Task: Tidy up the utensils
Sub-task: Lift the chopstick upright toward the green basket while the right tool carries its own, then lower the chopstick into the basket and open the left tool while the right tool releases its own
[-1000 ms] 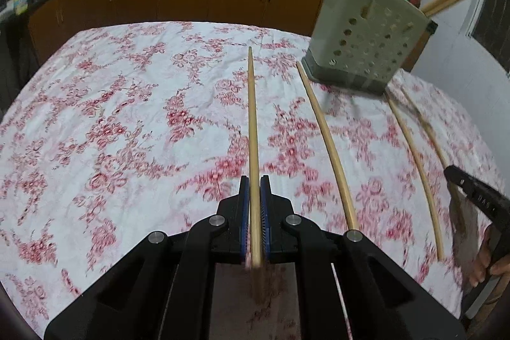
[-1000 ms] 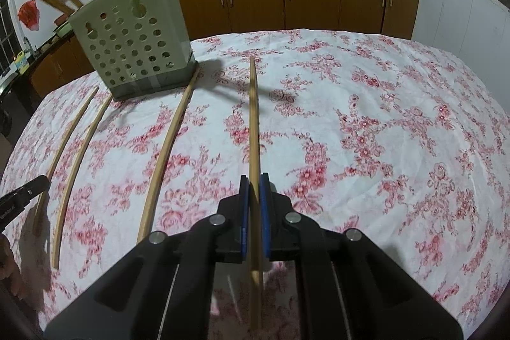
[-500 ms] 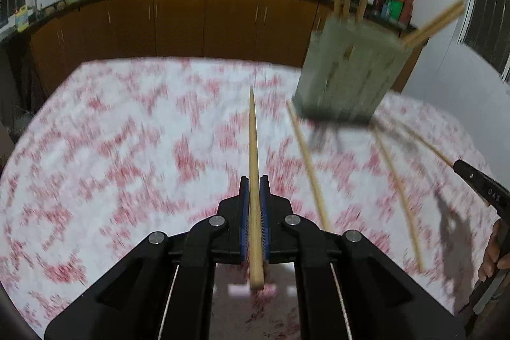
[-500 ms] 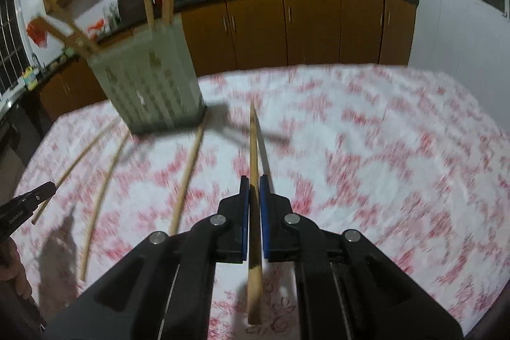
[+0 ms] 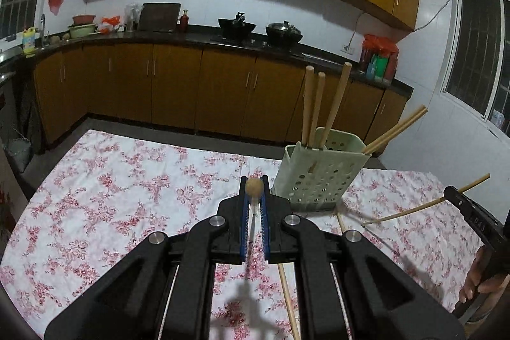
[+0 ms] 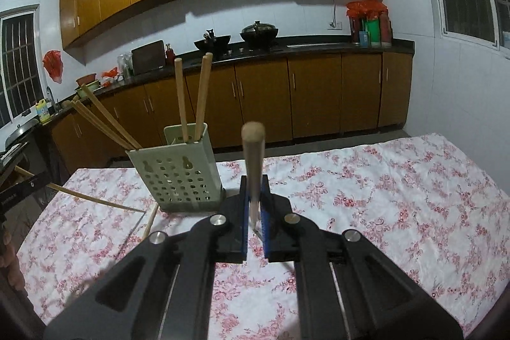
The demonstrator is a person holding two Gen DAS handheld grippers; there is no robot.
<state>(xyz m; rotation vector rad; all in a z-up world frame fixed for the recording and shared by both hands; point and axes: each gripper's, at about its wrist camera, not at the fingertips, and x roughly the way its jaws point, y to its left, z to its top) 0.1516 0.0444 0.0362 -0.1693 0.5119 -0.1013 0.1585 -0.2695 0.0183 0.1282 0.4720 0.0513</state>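
Chopsticks are what I'm sorting here, and they sit on a table (image 5: 105, 187) covered by a white cloth with red flowers, with brown kitchen cabinets (image 5: 172, 88) and a dark counter behind it. Next in size is the pale green perforated holder (image 5: 318, 177), standing upright on the cloth toward the far edge; from my right camera it shows at (image 6: 175, 177). Several wooden chopsticks already stand in it: three near-upright ones (image 5: 310, 107) and a pair leaning out over its right rim (image 5: 398, 126).

My left gripper (image 5: 254, 199) is clamped on one chopstick (image 5: 254, 187), which points almost straight at the lens so I see mainly its rounded end, just left of the holder. My right gripper (image 6: 254, 196) is likewise closed on a chopstick (image 6: 253, 155), its butt end tilted up toward the camera, just right of the holder.

Loose chopsticks remain on the cloth: one lying under my left tool (image 5: 288, 298), and a thin one (image 5: 404, 214) angled off the surface near the other gripper's tip.
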